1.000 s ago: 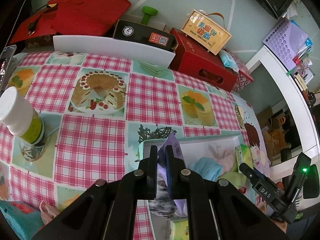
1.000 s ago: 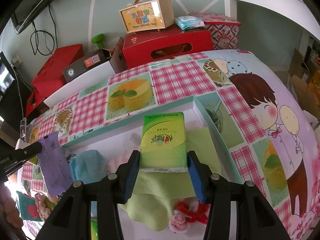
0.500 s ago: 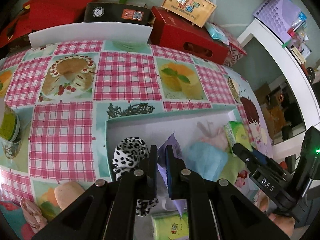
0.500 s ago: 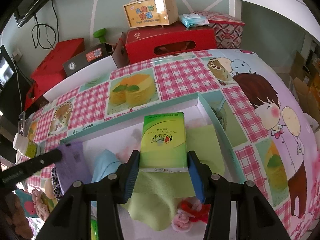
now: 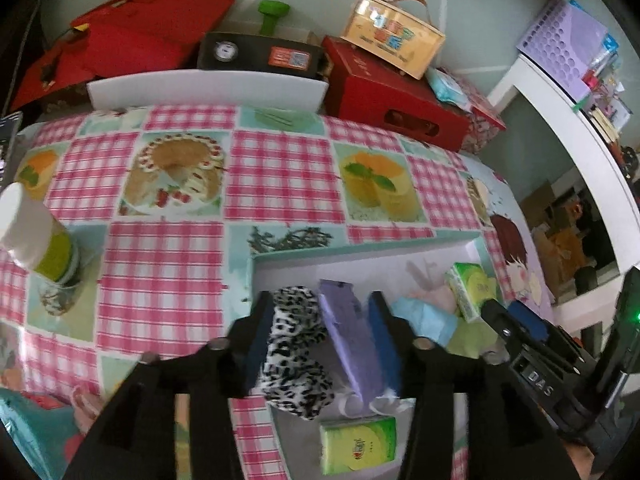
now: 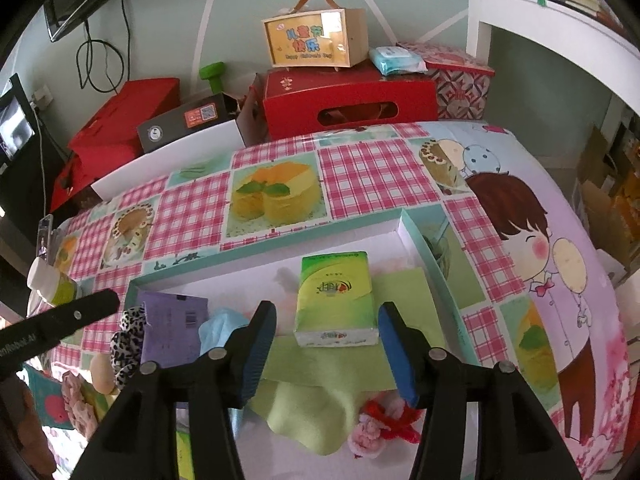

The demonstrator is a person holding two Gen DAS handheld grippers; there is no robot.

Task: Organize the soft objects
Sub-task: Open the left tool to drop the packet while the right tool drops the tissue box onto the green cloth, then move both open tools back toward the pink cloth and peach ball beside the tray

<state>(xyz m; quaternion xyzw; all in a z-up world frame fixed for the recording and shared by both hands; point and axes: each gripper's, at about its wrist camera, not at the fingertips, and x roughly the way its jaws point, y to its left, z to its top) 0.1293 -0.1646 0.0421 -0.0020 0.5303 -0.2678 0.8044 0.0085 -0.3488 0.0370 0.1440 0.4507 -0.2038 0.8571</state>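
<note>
Both tools are opening to let their things rest inside the white box (image 6: 280,276). The left tool (image 5: 320,344) frees the purple packet (image 5: 352,344). The right tool (image 6: 326,350) frees the green tissue pack (image 6: 336,296), at 12 o'clock from its tips.

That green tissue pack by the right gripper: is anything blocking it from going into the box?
Nothing visible does. The green tissue pack already lies inside the box, on a green cloth, between the opening right gripper pads.

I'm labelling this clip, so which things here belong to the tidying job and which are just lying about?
Job:
- shallow box
- green tissue pack
- purple packet
- leopard-print cloth
- green cloth
- blue cloth

Lying about:
- white-capped bottle
- red carton
- handled gift box
- green dumbbell
</note>
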